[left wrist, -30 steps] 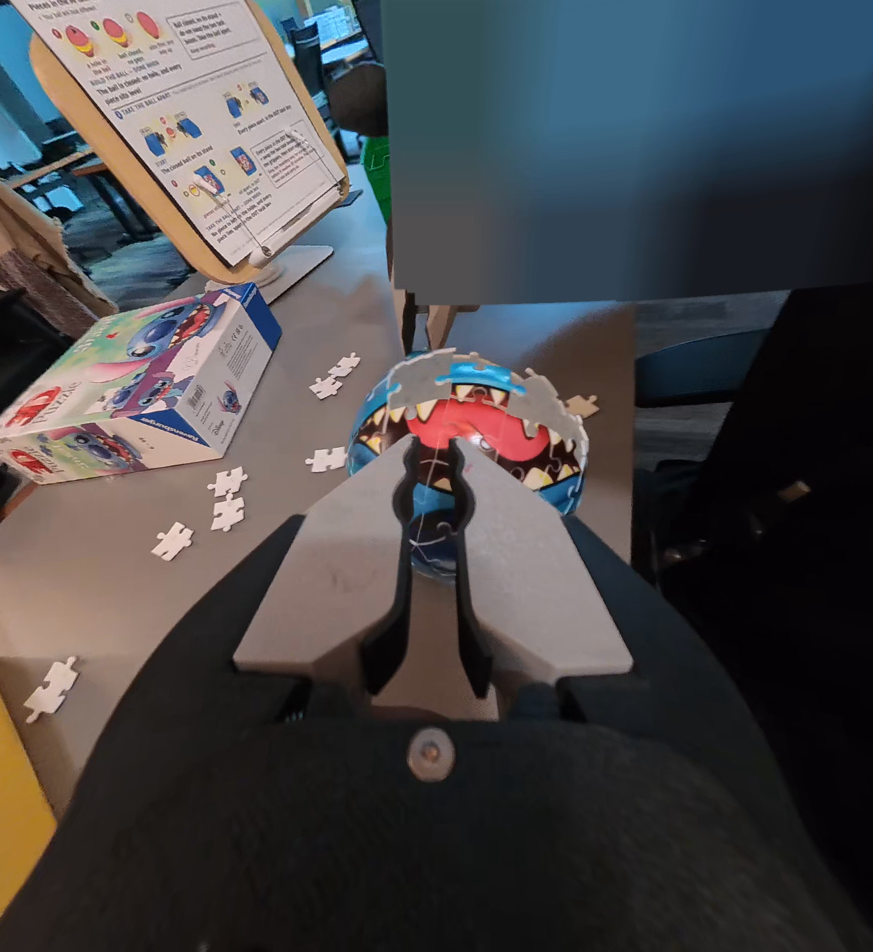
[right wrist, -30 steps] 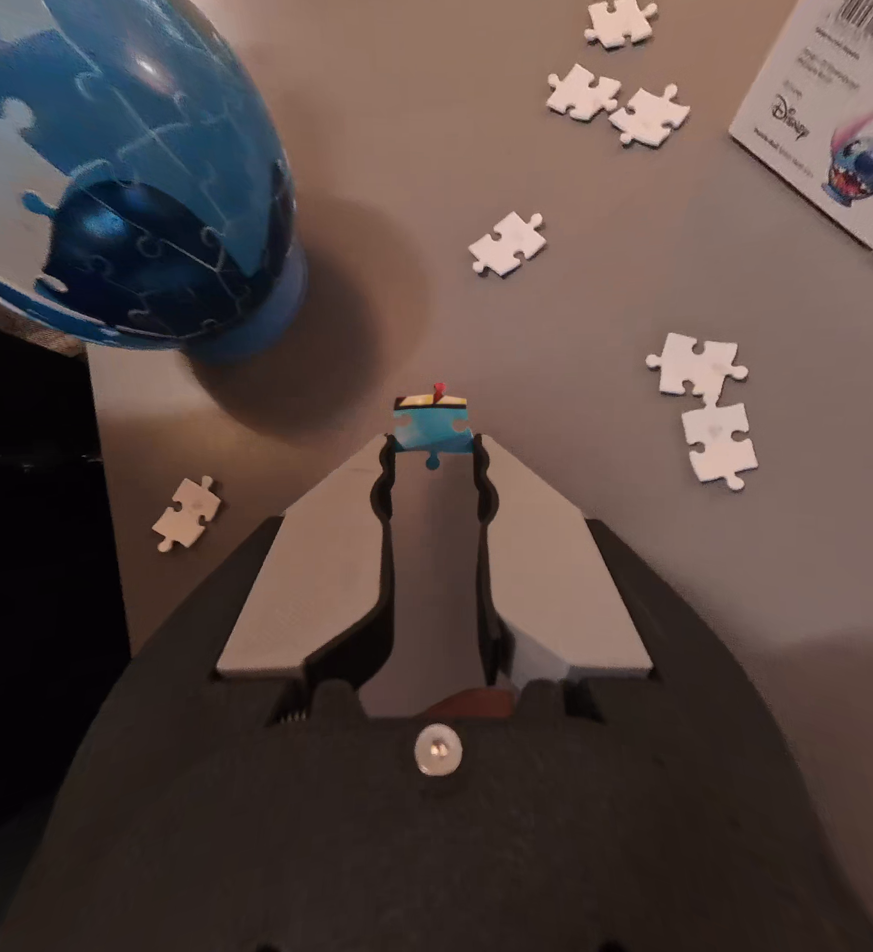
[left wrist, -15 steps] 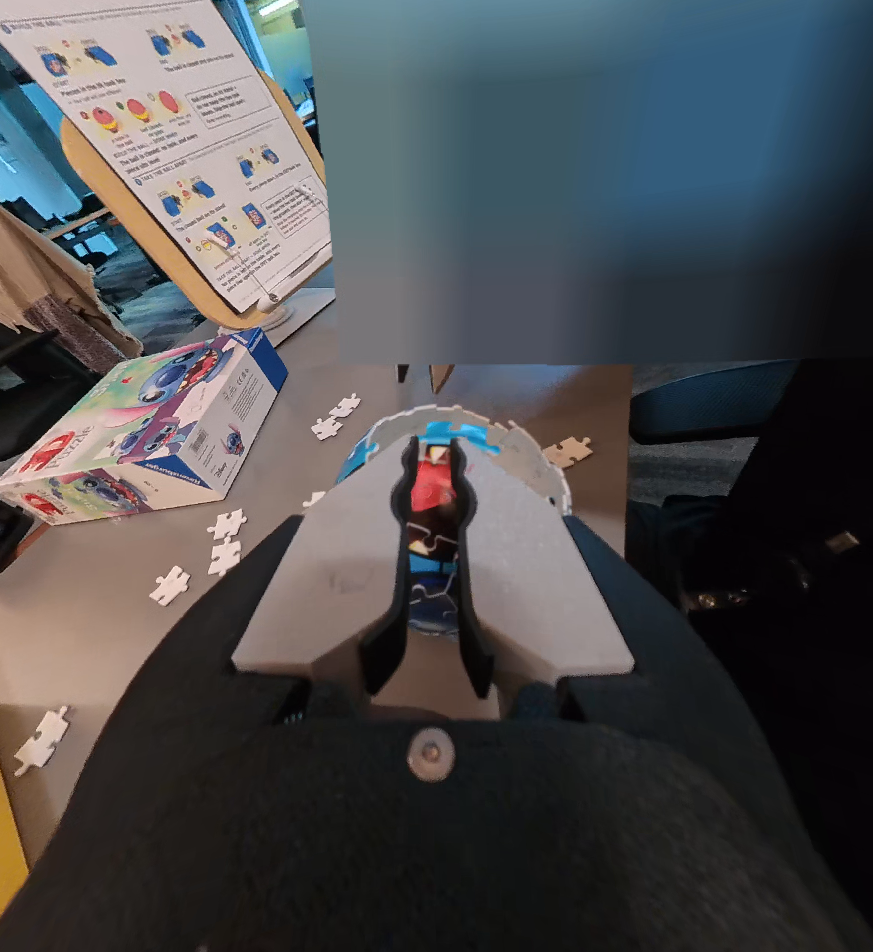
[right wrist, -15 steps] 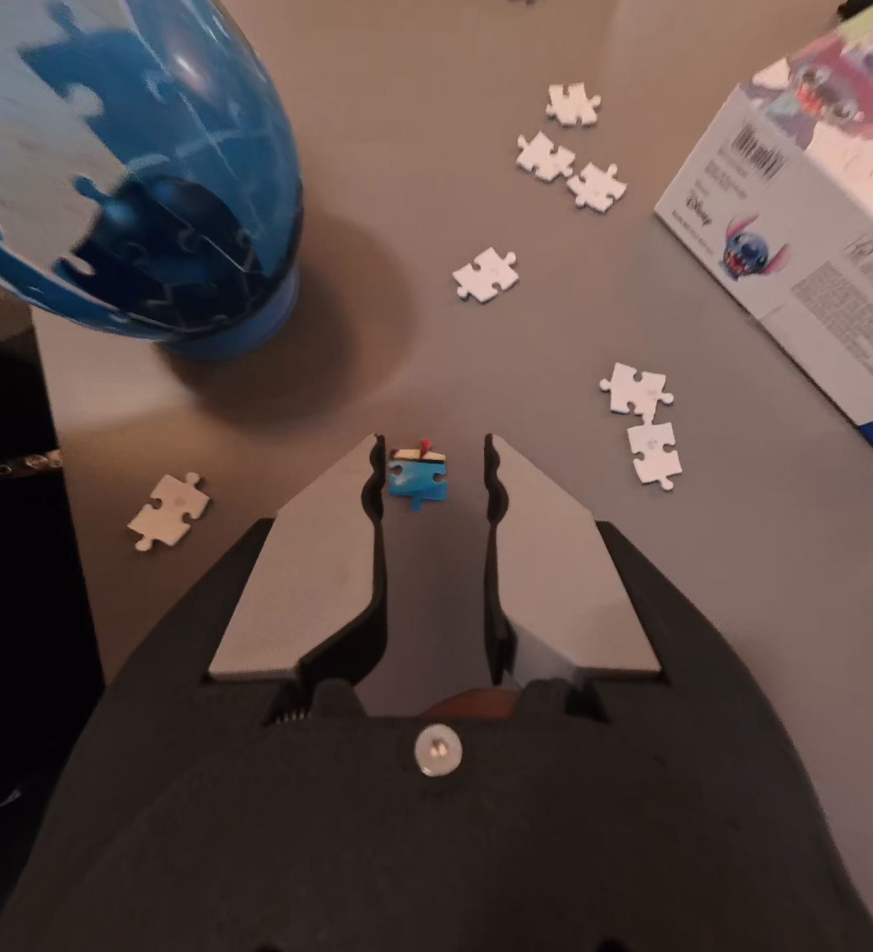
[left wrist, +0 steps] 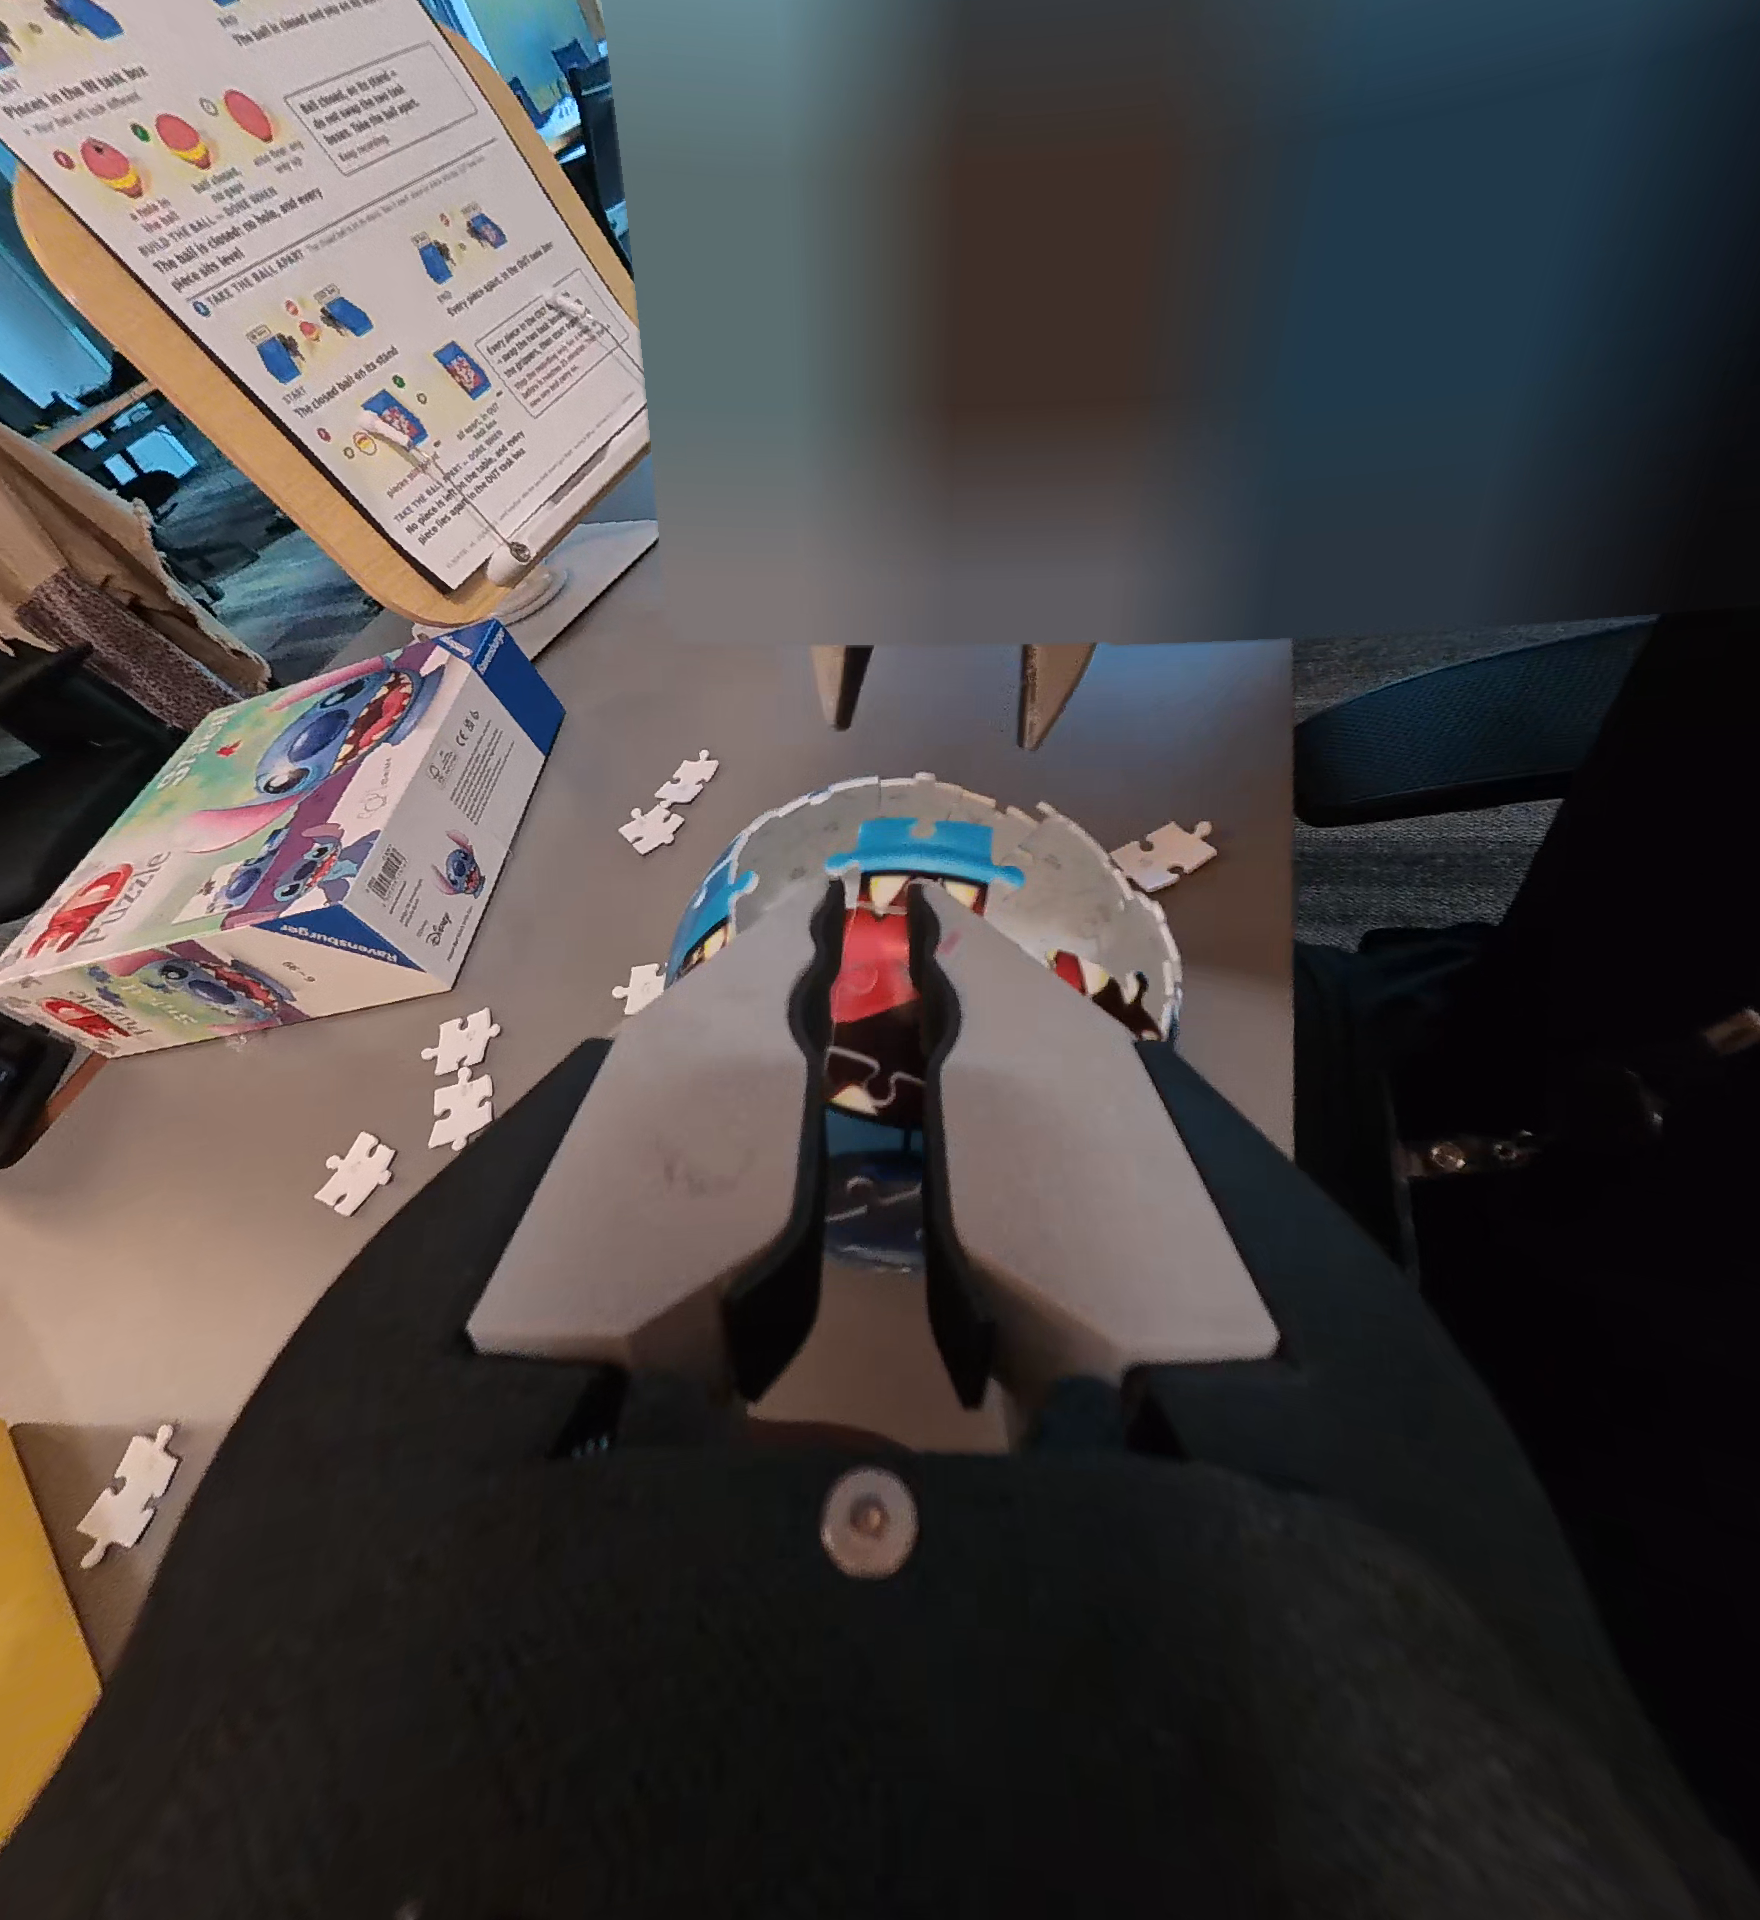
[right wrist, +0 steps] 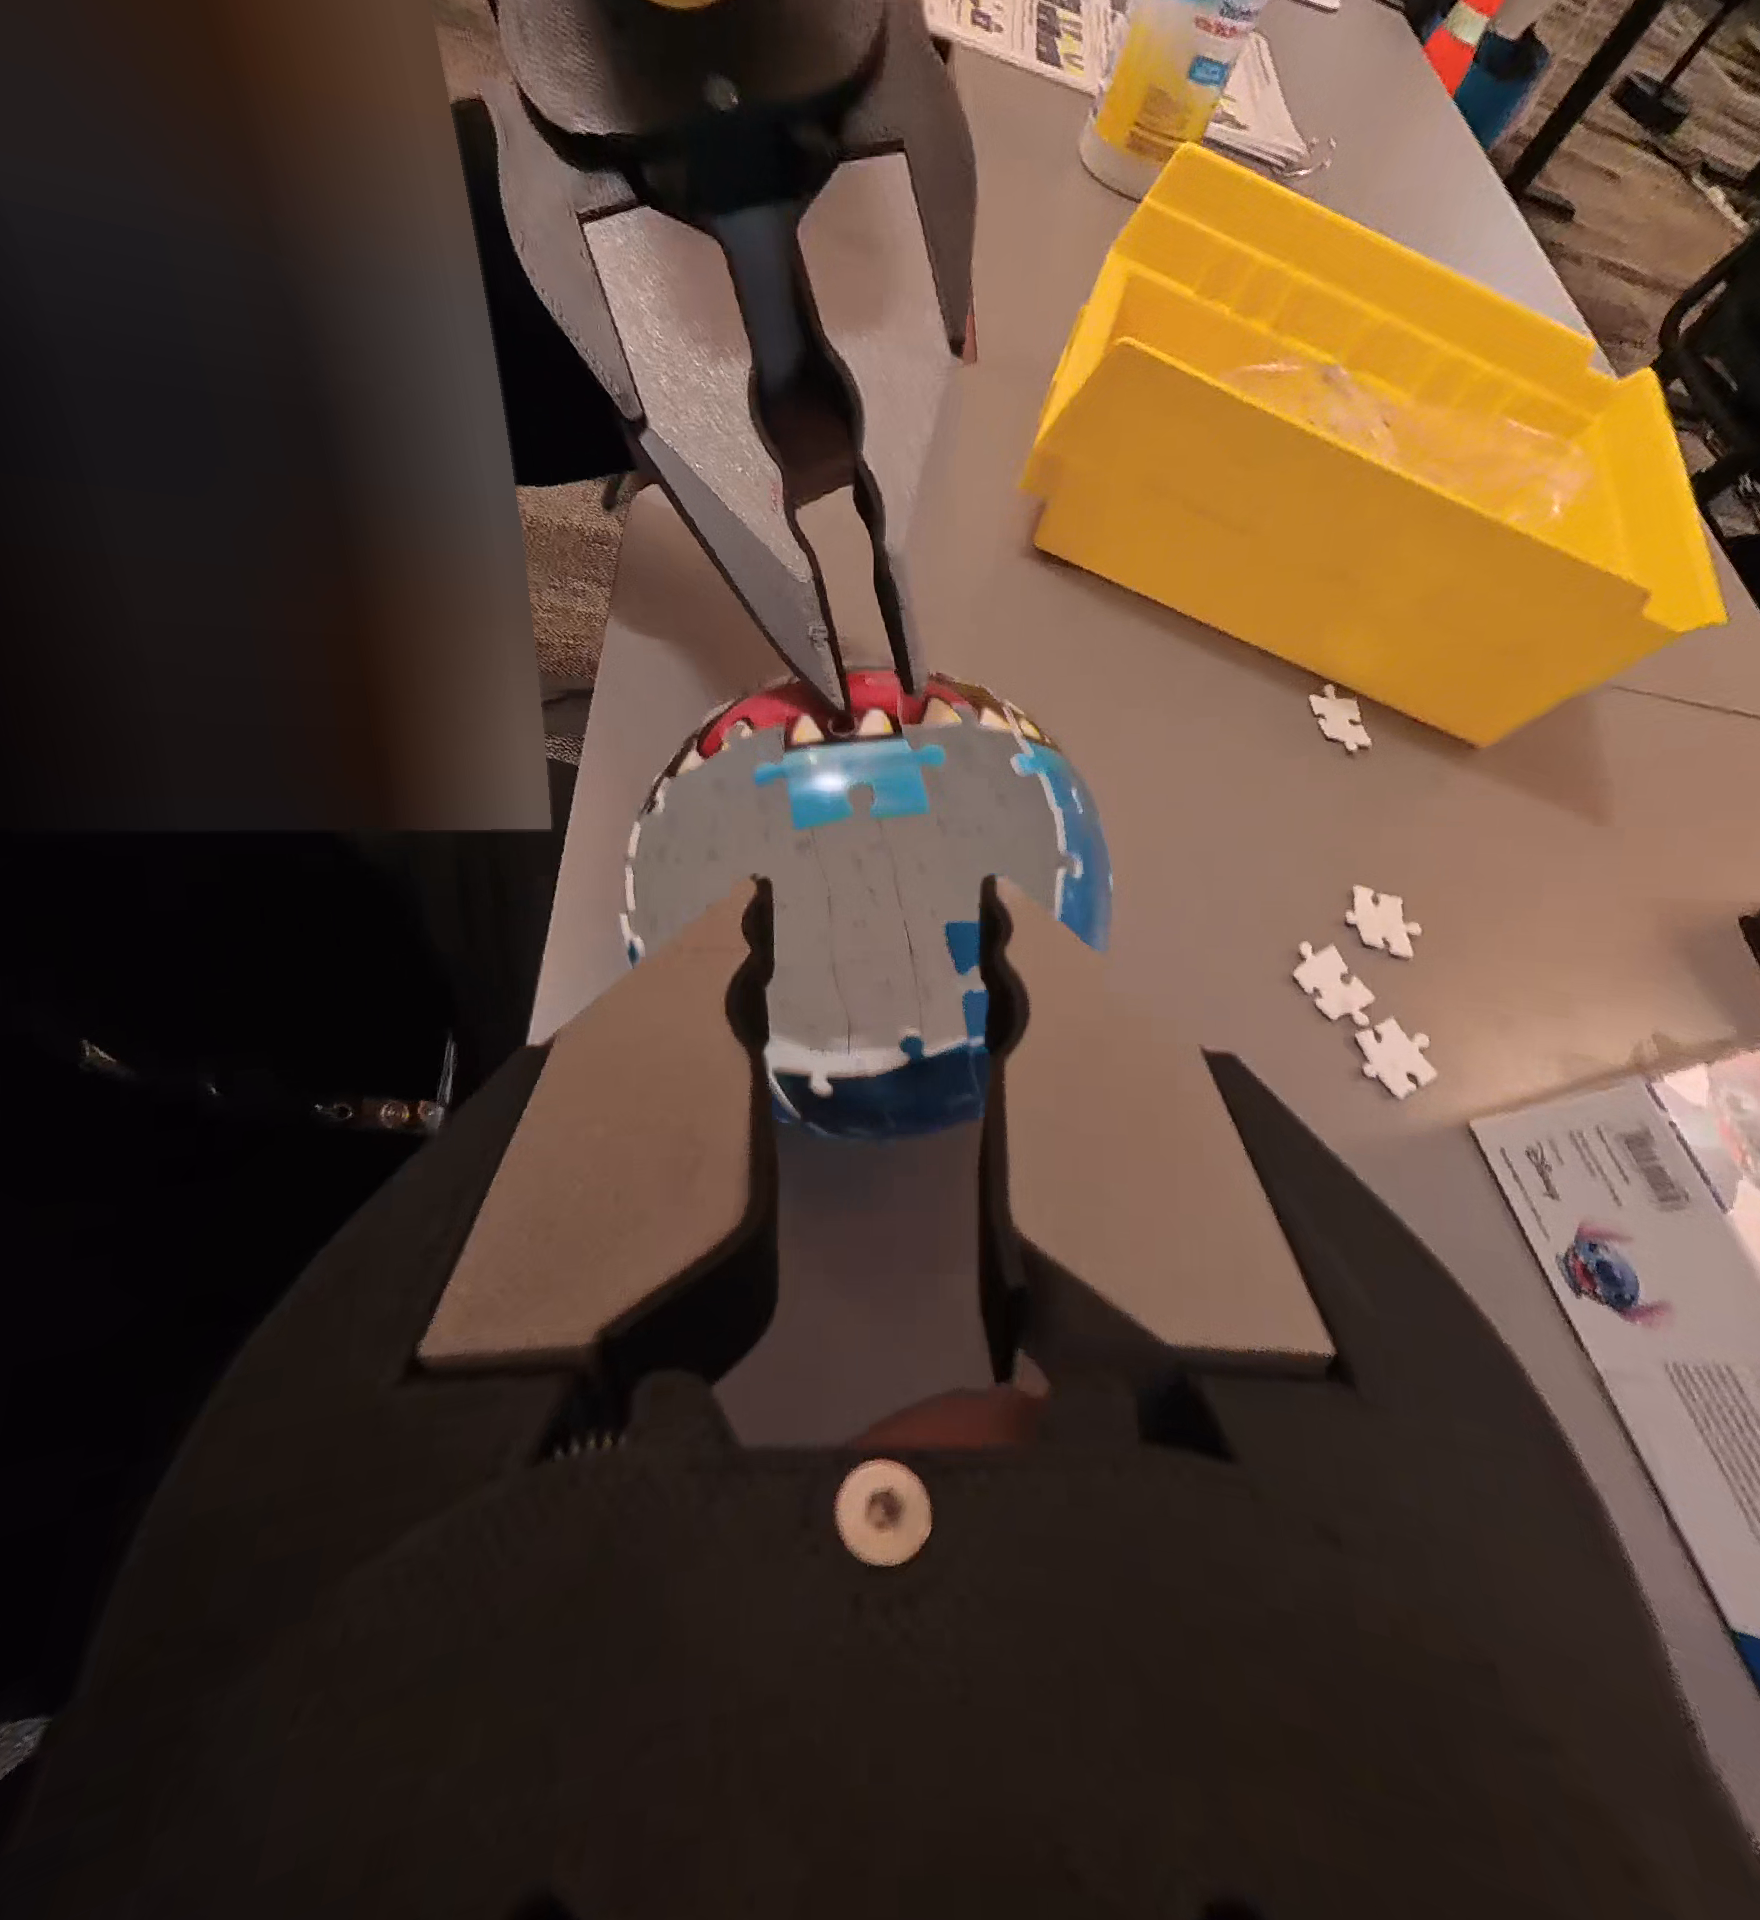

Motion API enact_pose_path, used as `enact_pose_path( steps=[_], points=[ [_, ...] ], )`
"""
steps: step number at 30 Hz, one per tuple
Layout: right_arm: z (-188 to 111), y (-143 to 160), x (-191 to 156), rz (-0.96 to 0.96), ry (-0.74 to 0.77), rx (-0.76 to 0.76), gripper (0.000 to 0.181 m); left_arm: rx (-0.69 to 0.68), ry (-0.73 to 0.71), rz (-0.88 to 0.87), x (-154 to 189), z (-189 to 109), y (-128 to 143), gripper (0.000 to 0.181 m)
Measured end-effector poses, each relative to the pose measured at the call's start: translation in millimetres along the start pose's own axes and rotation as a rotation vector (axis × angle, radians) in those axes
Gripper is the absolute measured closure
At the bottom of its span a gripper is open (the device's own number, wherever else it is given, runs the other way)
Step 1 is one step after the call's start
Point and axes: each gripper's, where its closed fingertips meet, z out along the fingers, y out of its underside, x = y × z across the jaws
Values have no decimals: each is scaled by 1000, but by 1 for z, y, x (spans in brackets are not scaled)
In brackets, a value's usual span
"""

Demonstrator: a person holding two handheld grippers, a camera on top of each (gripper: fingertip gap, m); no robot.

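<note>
A partly built blue puzzle ball [left wrist: 1084,883] with a red toothed mouth stands on a blue stand on the grey table [left wrist: 180,1247]. Its top is open and shows the grey inner wall. My left gripper [left wrist: 871,899] has its jaws a narrow gap apart. Its tips rest on the ball's upper rim at the teeth, as the right wrist view [right wrist: 868,701] also shows. My right gripper [right wrist: 876,894] is open and empty, just above and behind the ball [right wrist: 710,842], opposite the left. Its tips show in the left wrist view [left wrist: 943,717].
Loose white puzzle pieces [left wrist: 460,1081] lie left of the ball, also in the right wrist view [right wrist: 1364,987]. The puzzle box [left wrist: 263,862] and an instruction board [left wrist: 315,260] stand beyond. A yellow bin [right wrist: 1323,540] is nearby. The table edge [left wrist: 1291,935] runs beside the ball. One gripper's finger ends stand about 4 centimeters off the other's.
My right gripper opened and let a blue piece go onto the table, then swung up to the ball. My left gripper moved up the ball's front to its top rim.
</note>
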Motion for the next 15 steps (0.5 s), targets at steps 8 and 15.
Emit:
enact_pose_path(
  steps=[8,15],
  points=[
    [8,-12,-5,-106,19,1,146,7,30,29,5,0,-4,173],
    [-3,0,11,-115,88,-23,144,-13,20,50,4,1,-1,171]
  ],
)
